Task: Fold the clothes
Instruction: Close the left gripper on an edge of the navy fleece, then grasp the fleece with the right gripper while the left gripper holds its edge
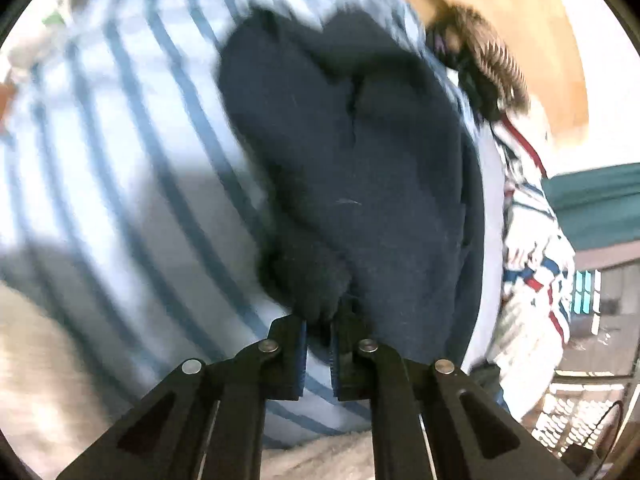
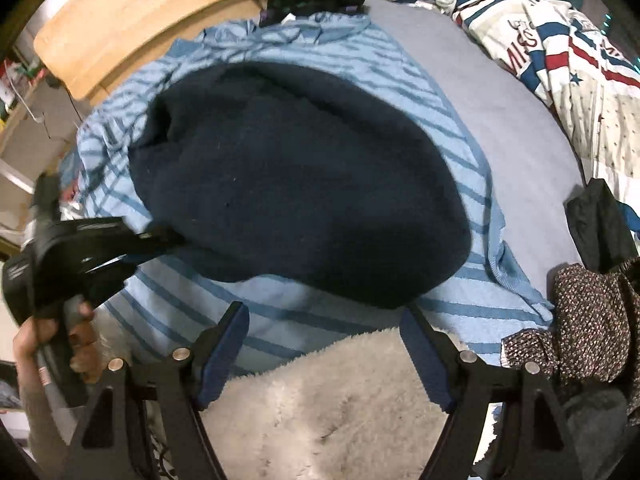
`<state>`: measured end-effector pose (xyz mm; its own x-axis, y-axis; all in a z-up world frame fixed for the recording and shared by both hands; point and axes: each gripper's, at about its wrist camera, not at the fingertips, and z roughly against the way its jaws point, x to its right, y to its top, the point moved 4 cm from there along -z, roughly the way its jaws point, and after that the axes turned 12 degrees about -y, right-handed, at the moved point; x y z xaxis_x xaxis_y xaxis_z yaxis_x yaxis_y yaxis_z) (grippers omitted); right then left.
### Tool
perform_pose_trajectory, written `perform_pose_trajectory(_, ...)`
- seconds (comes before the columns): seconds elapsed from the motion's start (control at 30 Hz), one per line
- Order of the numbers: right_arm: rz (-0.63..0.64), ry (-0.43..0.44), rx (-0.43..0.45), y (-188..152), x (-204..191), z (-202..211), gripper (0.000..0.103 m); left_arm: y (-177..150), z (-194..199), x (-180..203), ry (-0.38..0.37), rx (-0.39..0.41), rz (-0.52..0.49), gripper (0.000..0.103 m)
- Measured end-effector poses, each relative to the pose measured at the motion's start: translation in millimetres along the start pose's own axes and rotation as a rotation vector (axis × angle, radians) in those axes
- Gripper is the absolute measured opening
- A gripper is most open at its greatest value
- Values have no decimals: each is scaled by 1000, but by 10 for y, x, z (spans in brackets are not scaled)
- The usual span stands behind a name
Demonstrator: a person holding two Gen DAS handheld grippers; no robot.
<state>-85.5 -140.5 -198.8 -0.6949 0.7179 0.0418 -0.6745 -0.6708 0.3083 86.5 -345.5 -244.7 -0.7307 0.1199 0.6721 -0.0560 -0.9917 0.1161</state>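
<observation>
The left gripper [image 1: 319,322] pinches the near hem of a soft, limp navy fleece garment [image 1: 352,152] spread ahead on a striped blue towel [image 1: 120,152], while the right gripper [image 2: 322,354] hovers spread over its other corner, likely the matching hold.

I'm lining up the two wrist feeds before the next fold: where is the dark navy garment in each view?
Left wrist view: the dark navy garment fills the centre, running from the top down to the left gripper, which pinches its near edge.
Right wrist view: it lies across the middle, above the open right gripper.
Shared landmark: the blue striped towel spread beneath it.
</observation>
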Motion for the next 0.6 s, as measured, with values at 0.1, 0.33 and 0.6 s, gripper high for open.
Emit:
perform_pose_trajectory(0.1,-27,10,29,13,46,114,81,96,331,-48,101,64,-36,8)
perform_pose_trajectory(0.33,-76,47,44,69,32,203,81,54,424,-114,151,6,59,41)
perform_pose_trajectory(0.6,-98,68,9,53,83,101,81,169,172,593,72,26,-168,69)
